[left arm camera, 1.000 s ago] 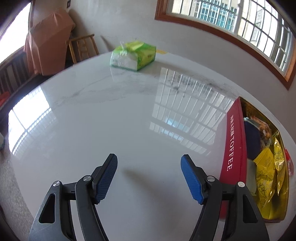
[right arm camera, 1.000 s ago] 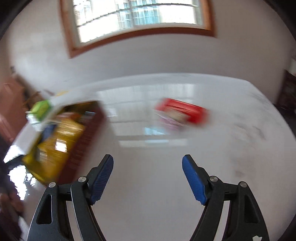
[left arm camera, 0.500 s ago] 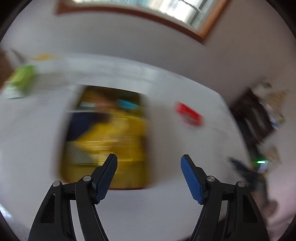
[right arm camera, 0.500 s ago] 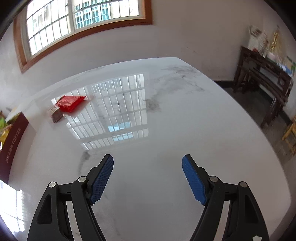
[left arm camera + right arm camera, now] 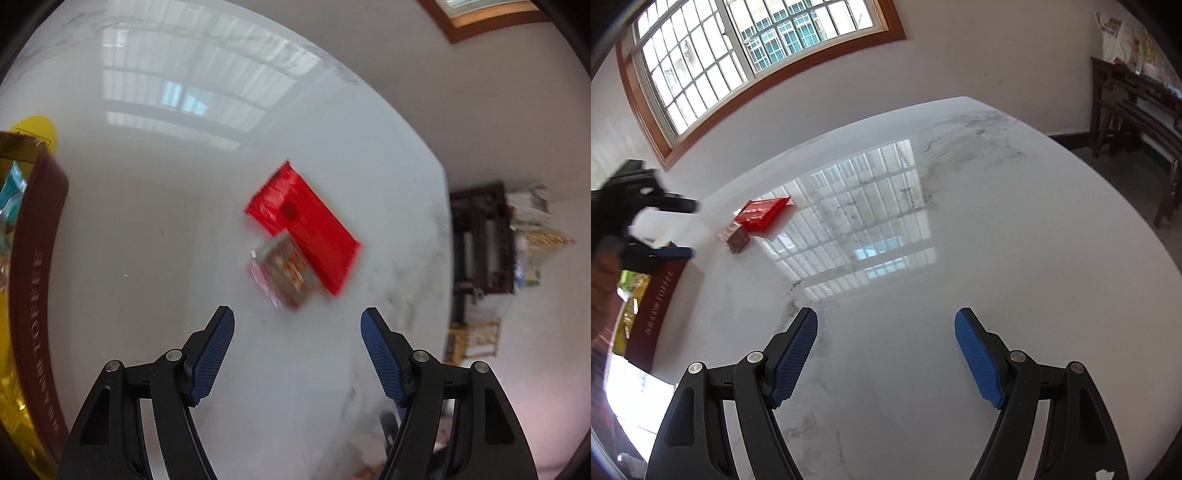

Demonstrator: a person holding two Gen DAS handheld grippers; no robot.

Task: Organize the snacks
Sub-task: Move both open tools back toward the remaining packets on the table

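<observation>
A red snack packet (image 5: 306, 221) lies on the white marble table, with a small grey snack packet (image 5: 284, 275) touching its near end. My left gripper (image 5: 297, 354) is open and empty, hovering just short of the small packet. A dark red toffee box (image 5: 35, 280) holding yellow snack bags sits at the left. In the right wrist view the red packet (image 5: 761, 212), the small packet (image 5: 735, 236) and the box (image 5: 657, 302) lie far left, with my left gripper (image 5: 683, 229) above the box. My right gripper (image 5: 886, 354) is open and empty over bare table.
The table edge curves away on the right in the left wrist view, with dark wooden furniture (image 5: 480, 236) beyond it. A wooden bench (image 5: 1137, 110) stands by the wall at the right. A large window (image 5: 750, 48) is behind the table.
My left gripper has swung from the far side, across the box, to the two loose packets. My right gripper has turned right, away from the box, and steadied over bare table.
</observation>
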